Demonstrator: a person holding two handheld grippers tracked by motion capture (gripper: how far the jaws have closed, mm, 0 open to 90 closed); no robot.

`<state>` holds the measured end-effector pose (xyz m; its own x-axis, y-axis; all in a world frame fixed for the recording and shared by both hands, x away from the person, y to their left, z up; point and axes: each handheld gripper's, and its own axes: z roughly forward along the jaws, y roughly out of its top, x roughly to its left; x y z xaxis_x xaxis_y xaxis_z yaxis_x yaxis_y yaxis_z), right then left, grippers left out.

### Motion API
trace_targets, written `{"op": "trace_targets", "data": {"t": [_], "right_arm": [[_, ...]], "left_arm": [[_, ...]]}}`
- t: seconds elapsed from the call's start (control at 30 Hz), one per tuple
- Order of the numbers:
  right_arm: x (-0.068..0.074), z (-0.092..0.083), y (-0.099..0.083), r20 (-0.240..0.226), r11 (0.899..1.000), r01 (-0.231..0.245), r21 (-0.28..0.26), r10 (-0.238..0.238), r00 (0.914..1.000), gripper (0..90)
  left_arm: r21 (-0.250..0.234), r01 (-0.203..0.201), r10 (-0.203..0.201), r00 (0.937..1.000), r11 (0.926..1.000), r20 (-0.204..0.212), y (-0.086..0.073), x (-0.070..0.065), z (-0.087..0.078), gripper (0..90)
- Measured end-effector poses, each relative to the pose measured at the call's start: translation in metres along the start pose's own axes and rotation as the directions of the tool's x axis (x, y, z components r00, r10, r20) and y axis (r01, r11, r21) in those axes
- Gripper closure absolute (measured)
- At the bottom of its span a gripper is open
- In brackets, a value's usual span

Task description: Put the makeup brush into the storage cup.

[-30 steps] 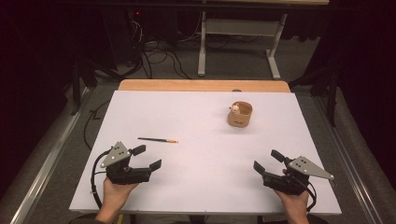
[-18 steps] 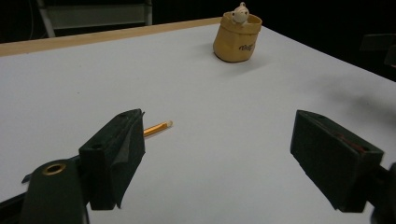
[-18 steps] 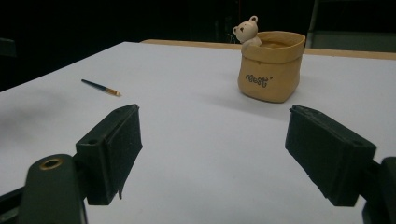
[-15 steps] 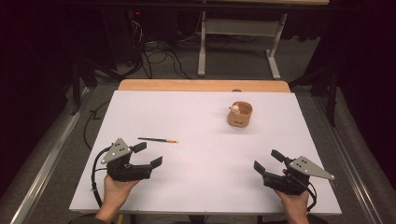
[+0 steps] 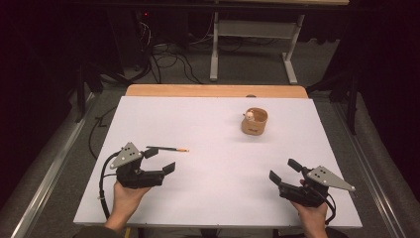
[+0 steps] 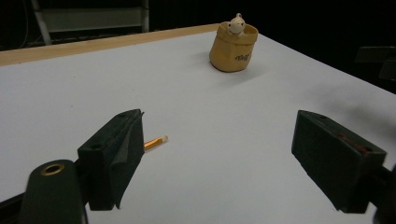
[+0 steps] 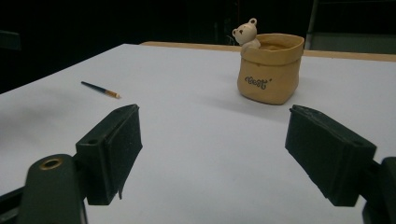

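Note:
A thin pencil (image 5: 168, 148) with an orange end lies on the white table (image 5: 213, 129), left of middle. My left gripper (image 5: 161, 159) is open just on the near side of it, its far jaw close to the pencil's dark end. In the left gripper view the pencil's orange end (image 6: 156, 142) pokes out from behind the left jaw, and the left gripper (image 6: 217, 135) holds nothing. A tan bag-shaped pot (image 5: 254, 122) with a small bear figure stands at the back right. My right gripper (image 5: 283, 170) is open and empty near the front right, facing the pot (image 7: 270, 70) and the pencil (image 7: 99, 90).
A wooden strip (image 5: 216, 91) runs along the table's far edge. Beyond it, cables (image 5: 163, 59) and a metal desk frame (image 5: 252, 44) stand on the dark floor. Wide bare tabletop lies between the two grippers.
My left gripper has crept forward and a little right, bringing its far jaw up to the pencil. The right gripper, pencil and pot have stayed put.

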<state>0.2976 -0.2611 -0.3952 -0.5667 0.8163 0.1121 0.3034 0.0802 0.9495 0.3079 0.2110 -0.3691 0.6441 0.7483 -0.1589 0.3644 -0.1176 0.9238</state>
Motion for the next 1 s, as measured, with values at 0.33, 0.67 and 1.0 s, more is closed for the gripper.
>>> {"op": "trace_targets", "data": {"t": [0.33,0.67,1.0], "right_arm": [[0.000,0.000,0.000,-0.002,1.000,0.003,-0.002,-0.003,1.0000,20.3],[-0.001,0.000,0.000,-0.004,1.000,0.002,-0.003,-0.002,1.0000,20.4],[0.000,0.000,0.001,-0.004,1.000,0.001,-0.002,-0.001,1.0000,20.4]], "left_arm": [[0.000,0.006,-0.006,1.0000,1.0000,-0.004,0.005,0.003,0.005,18.4],[0.002,0.012,-0.012,0.9999,0.9999,-0.004,0.012,0.008,0.013,18.4],[-0.007,0.019,-0.019,0.9998,0.9998,-0.009,0.015,0.012,0.019,18.4]]}}
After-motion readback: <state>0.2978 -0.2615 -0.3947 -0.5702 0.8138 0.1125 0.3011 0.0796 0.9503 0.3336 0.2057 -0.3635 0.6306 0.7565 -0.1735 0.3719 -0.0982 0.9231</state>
